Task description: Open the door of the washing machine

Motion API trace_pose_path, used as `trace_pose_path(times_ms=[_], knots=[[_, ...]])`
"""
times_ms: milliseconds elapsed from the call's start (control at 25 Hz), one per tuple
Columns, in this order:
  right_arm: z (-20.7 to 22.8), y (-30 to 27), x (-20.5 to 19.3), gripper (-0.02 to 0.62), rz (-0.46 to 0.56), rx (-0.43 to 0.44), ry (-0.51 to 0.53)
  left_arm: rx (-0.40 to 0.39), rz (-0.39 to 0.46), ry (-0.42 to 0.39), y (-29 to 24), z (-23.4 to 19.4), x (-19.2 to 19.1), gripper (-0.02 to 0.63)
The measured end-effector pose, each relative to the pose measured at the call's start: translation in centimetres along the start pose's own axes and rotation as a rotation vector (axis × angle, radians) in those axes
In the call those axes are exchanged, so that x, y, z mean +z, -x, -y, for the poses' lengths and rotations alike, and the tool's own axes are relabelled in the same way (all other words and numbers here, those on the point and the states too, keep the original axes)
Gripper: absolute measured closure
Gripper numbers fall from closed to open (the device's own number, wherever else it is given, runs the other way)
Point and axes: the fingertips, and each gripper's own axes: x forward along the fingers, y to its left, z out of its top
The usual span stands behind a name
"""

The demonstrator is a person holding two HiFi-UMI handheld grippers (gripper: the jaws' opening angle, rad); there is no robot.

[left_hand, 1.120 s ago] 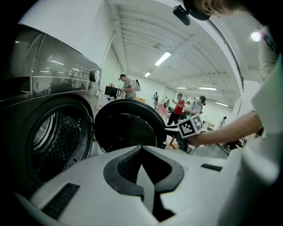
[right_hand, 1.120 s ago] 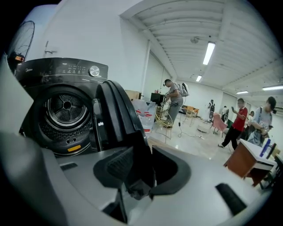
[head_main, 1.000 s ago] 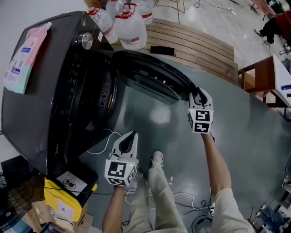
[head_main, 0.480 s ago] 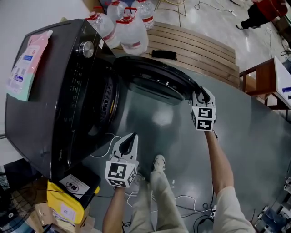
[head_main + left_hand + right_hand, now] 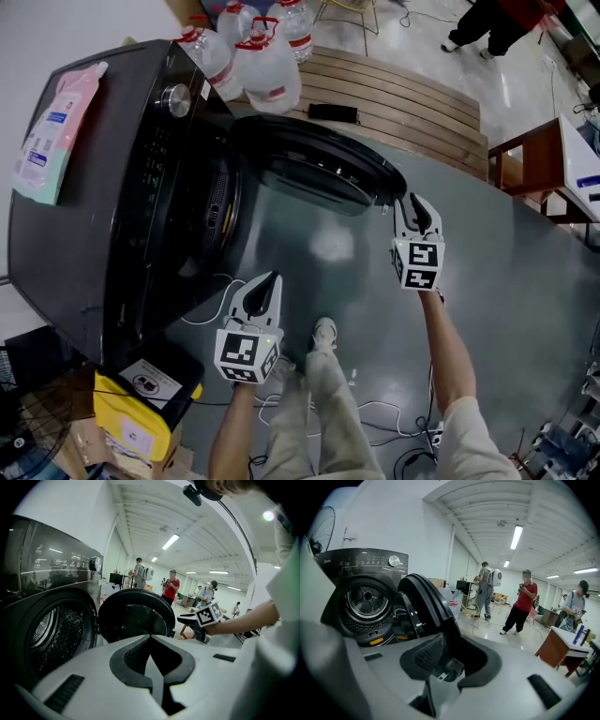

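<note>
Two grippers hang over the grey floor in front of a dark washing machine, which fills the 9 o'clock side of the head view. Its round door stands swung wide open and reaches from the opening toward 2 o'clock. The right gripper is at the door's free edge, right of centre. Its fingers are part-way apart and closing, and they pinch that edge by the latch, as the right gripper view shows. The left gripper hovers lower, near 6 o'clock, just off the machine's front and apart from the door. Its fingers are pressed together on nothing, and beyond them the left gripper view shows the drum and the open door. A silver dial sits on the control panel, and a pink-and-green pouch lies on the machine's top at 10 o'clock. Clear water bottles stand at 12 o'clock beside a slatted wooden platform. A yellow box sits at 7 o'clock by the machine's corner, and white cables trail across the floor near the person's shoe.
</note>
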Motion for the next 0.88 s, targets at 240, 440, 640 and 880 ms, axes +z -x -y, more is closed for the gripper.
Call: trace_pose_path(times_ms=[240, 440, 640, 880], knots=[[-3.3, 4.4, -1.2, 0.530, 0.011, 0.044, -0.019, 0.005, 0.010, 0.003, 1.1, -0.1, -0.2, 0.598], [-6.7, 7.7, -0.9, 0.560, 0.036, 0.080, -0.021, 0.026, 0.022, 0.009, 2.9, -0.7, -0.4, 0.598], [-10.3, 10.9, 0.5, 0.579, 0.071, 0.118, -0.019, 0.057, 0.032, 0.026, 5.3, -2.1, -1.2, 0.598], [-15.5, 14.4, 2.0, 0.595, 0.095, 0.183, -0.003, 0.103, 0.051, 0.058, 8.8, -4.1, -2.0, 0.598]])
